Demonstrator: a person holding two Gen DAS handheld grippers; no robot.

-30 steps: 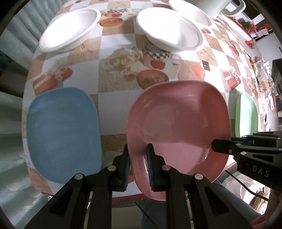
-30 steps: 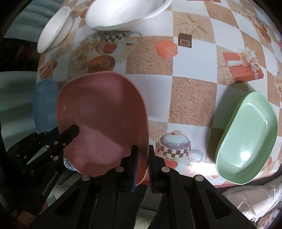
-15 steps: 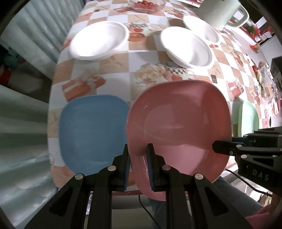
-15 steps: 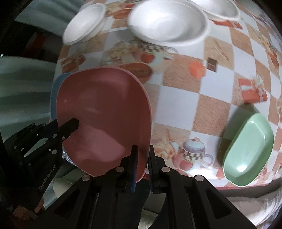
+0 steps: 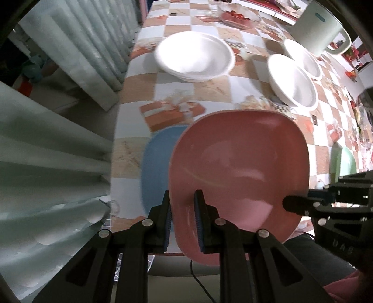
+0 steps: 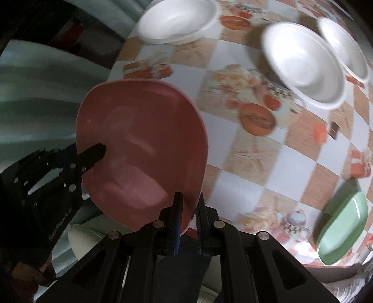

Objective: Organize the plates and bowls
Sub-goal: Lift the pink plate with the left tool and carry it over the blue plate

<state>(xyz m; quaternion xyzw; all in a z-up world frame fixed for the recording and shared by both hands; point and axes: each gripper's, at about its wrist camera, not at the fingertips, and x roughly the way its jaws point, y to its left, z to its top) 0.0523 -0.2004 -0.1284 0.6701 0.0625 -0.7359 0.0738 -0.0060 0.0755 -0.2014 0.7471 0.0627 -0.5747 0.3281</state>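
Observation:
A pink square plate [image 5: 240,167] [image 6: 144,149] hangs above the checked tablecloth, held at two edges. My left gripper [image 5: 183,219] is shut on its near-left rim, and my right gripper [image 6: 188,221] is shut on its opposite rim; the right gripper also shows at the plate's right side [image 5: 303,205]. Partly under the pink plate lies a blue plate [image 5: 155,167] near the table's left edge. Three white bowls [image 5: 194,57] [image 5: 291,80] [image 5: 304,58] stand farther back. A green plate [image 6: 342,226] [image 5: 343,162] sits at the right front.
A pale green pot [image 5: 319,25] and a glass dish of red fruit [image 5: 240,17] stand at the table's far end. Pale curtains [image 5: 58,116] hang left of the table edge [image 5: 114,149]. A person's legs show below the front edge.
Both grippers carried the pink plate up and leftward, so it now overlaps the blue plate. More of the far table and the curtain has come into view.

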